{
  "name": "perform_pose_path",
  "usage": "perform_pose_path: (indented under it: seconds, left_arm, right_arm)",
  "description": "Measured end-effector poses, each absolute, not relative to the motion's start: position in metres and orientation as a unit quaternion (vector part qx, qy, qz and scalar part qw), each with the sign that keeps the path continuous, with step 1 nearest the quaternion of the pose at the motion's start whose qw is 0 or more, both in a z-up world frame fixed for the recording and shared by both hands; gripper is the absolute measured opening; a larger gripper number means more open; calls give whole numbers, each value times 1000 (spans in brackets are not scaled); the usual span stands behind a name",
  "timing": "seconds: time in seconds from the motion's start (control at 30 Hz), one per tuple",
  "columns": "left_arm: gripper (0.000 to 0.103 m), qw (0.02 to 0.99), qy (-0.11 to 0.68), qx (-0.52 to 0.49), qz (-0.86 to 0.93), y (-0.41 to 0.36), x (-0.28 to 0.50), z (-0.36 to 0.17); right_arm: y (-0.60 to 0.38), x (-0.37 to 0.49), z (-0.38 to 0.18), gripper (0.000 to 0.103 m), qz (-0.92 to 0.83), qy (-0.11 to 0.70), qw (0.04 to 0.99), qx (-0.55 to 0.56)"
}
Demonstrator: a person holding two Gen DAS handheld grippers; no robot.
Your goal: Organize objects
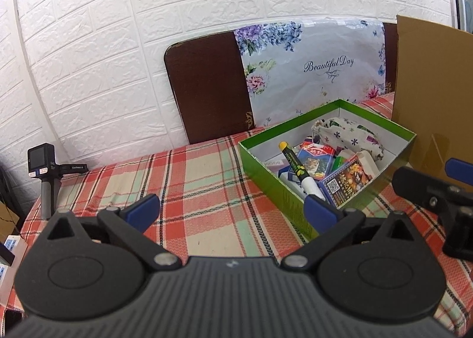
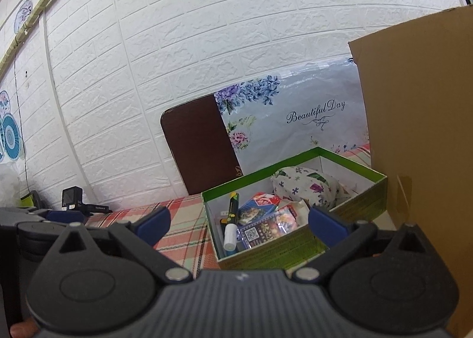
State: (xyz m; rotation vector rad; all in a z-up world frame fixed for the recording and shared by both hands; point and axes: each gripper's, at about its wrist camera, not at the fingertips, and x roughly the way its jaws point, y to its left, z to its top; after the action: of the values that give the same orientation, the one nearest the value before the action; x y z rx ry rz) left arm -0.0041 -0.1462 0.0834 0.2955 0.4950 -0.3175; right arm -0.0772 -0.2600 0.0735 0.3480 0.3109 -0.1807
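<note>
Two wide-open, empty claws, left claw [image 1: 232, 209] and right claw [image 2: 239, 221], hover over a plaid-clothed surface [image 1: 189, 178] by a white brick wall [image 1: 118, 42]; the green box [image 1: 266, 178], far right, holds a marker [image 1: 298, 169], card packs and a floral pouch [image 1: 348, 134].

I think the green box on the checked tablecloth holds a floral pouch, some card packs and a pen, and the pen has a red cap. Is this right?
Not quite: the pen has a yellow cap, not red, as the left wrist view shows. The rest holds: the green box stands on the checked tablecloth and holds the floral pouch and card packs.
</note>
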Motion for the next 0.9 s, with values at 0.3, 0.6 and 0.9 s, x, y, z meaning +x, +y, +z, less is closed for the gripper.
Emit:
perform_pose_path:
  seconds: [0.3, 0.6, 0.9]
  left_arm:
    - [103, 942, 262, 152, -146, -147, -3, 77]
    - [103, 937, 279, 149, -147, -145, 0, 70]
    - [103, 927, 312, 154, -136, -144, 9, 56]
  right_arm:
    - [-264, -77, 72, 103, -94, 157, 967, 178]
    - [-265, -76, 68, 103, -98, 162, 965, 183]
    - [-269, -73, 60, 103, -99, 172, 961, 194]
